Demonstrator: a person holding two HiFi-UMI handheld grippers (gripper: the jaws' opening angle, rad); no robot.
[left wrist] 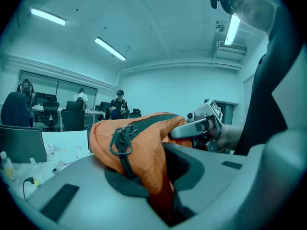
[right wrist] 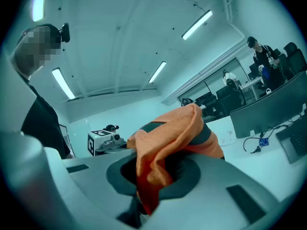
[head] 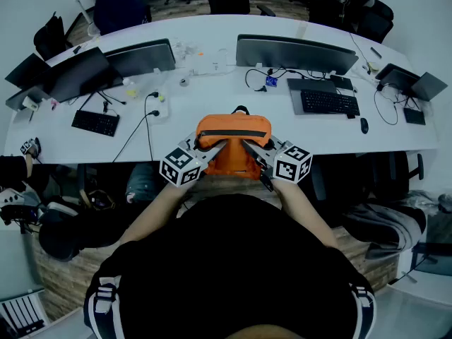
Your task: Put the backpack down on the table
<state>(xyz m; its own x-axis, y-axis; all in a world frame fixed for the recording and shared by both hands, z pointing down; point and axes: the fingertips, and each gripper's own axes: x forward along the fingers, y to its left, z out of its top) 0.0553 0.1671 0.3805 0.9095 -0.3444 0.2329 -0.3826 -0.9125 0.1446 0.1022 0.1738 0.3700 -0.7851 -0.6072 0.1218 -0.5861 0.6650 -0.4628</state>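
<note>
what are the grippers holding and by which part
Both hold the orange backpack: the left gripper pinches a fold of its fabric, the right gripper another fold beside it.

This is an open-plan office. A long, curved white counter point(head: 212, 94) carries a row of monitors point(head: 296, 54), keyboards point(head: 330, 102), a mouse point(head: 364, 126), a laptop point(head: 424, 85) and trailing cables point(head: 148, 129). Dark swivel chairs point(head: 116, 7) stand on its far side, and more sit at desks farther off. The gripper views show a white ceiling with strip lights point(left wrist: 110, 49), a glass partition point(left wrist: 53, 92) along the far wall, and people point(left wrist: 119, 107) at other workstations. The floor point(head: 67, 281) is wood-patterned.
</note>
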